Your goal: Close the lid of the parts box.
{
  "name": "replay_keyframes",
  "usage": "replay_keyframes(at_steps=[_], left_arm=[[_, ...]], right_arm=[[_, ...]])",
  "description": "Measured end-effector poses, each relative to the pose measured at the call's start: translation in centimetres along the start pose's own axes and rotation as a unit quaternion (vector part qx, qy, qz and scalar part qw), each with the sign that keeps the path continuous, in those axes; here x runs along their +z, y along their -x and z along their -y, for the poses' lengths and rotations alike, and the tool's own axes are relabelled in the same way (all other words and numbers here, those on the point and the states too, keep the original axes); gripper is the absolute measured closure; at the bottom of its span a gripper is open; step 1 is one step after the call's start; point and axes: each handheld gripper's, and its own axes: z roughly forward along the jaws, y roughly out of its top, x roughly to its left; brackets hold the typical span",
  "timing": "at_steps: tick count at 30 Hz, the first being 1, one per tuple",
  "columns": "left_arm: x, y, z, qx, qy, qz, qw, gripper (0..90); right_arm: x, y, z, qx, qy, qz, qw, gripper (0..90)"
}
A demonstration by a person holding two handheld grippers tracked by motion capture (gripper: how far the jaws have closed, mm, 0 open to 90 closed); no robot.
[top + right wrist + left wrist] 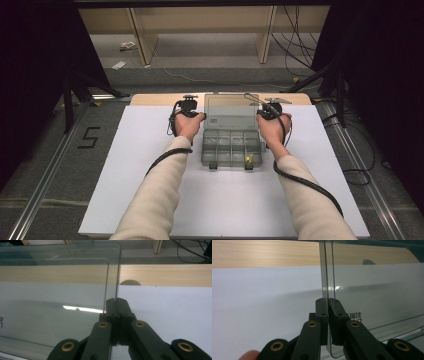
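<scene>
A clear compartment box (231, 148) sits mid-table on the white sheet (150, 165), its lid (231, 111) standing open at the far side. The left gripper (328, 301) has its jaws clamped on the lid's left edge. The right gripper (117, 301) is likewise pinched tight on the lid's right edge.

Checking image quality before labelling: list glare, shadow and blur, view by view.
High view: room edges dark, white table evenly lit. Left gripper view: lid casts a soft shadow, faint glare at its edge, thumb blurred. Right gripper view: bright glare streak on the lid.
</scene>
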Motion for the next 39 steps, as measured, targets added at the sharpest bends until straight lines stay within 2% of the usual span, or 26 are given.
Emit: replay_keyframes(at_steps=[10, 17, 19, 24, 29, 35, 39], left_arm=[[-0.5, 0.2, 0.5, 0.008, 0.024, -0.004, 0.9997, 87.8], [-0.7, 0.4, 0.6, 0.015, 0.031, -0.005, 0.9994, 88.2], [-0.8, 0.5, 0.6, 0.018, 0.036, -0.005, 0.9992, 88.3], [-0.8, 0.6, 0.6, 0.021, 0.038, -0.006, 0.999, 88.5], [-0.9, 0.6, 0.6, 0.021, 0.039, -0.003, 0.999, 88.5], [-1.0, 0.5, 0.5, 0.022, 0.04, 0.002, 0.9989, 88.6], [-1.2, 0.6, 0.5, 0.024, 0.042, 0.005, 0.9988, 88.5]], right_arm=[[-0.5, 0.0, -0.1, -0.003, 0.005, -0.005, 1.0, 89.7], [-0.6, 0.5, -0.4, 0.005, -0.007, -0.025, 0.9996, 88.7], [-0.5, 0.7, -0.6, 0.012, -0.007, -0.031, 0.9994, 86.8], [-0.2, 1.2, -1.5, 0.004, -0.004, -0.039, 0.9992, 78.8], [0.0, 1.7, -2.7, 0.013, 0.003, -0.045, 0.9989, 77.0], [0.2, 1.3, -3.8, 0.011, 0.004, -0.04, 0.9991, 78.1], [0.2, 0.9, -4.1, 0.007, 0.008, -0.029, 0.9995, 83.0]])
